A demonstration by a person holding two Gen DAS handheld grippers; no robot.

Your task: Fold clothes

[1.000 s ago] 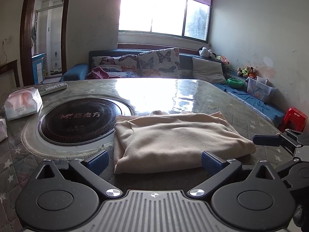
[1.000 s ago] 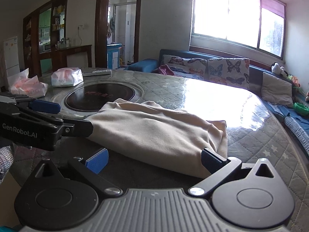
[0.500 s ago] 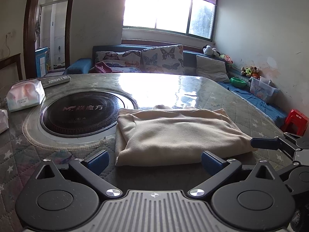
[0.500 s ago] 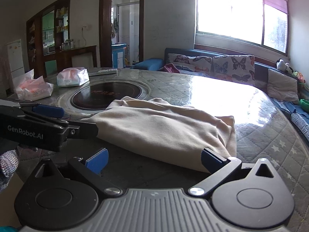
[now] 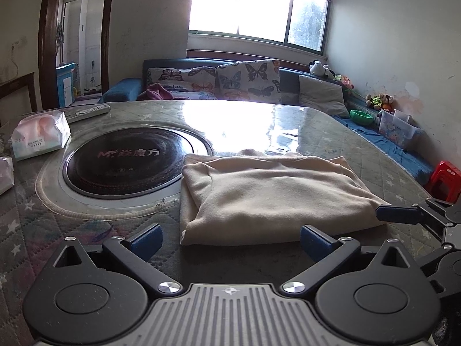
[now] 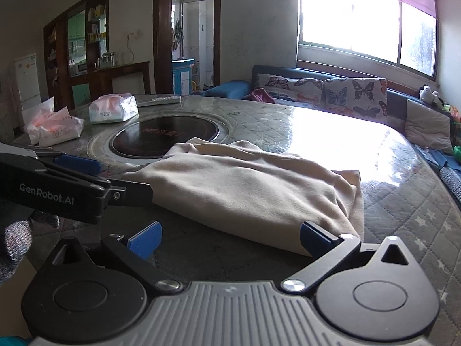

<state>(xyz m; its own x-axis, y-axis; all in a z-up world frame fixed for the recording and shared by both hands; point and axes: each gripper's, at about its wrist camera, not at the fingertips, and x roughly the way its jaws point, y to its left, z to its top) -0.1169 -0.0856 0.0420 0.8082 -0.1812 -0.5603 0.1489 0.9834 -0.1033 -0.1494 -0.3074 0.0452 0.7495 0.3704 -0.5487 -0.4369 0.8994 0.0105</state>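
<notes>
Cream garment (image 5: 273, 193) lies folded into a thick rectangle on the quilted table (image 5: 345, 144), its left edge just beside the dark round hotplate (image 5: 129, 158) set into the table top; layers look stacked and fairly even, with a small hump of cloth at the far edge and a looser flap at the right-hand end (image 6: 353, 199); no cloth held by either tool. Left gripper (image 5: 229, 238) sits low at the near edge of the garment, jaws spread wide, nothing between them; right gripper (image 6: 229, 238) likewise spread and empty, near the garment's right corner; each tool's fingers are visible in the other's view, beside the cloth ends. Judgement: folding appears nearly done; the step in hand reads as either a final fold or tidying and release; cannot tell which. Next move, if another fold is wanted, calls for pinching both near corners together and carrying them over evenly, as the thick stack may slide or splay; the loose right flap would need tucking. Further out: tissue packs (image 6: 112, 111) and a remote (image 5: 88, 112) at the table's far left; sofa with butterfly cushions (image 5: 247, 79) under the window.
</notes>
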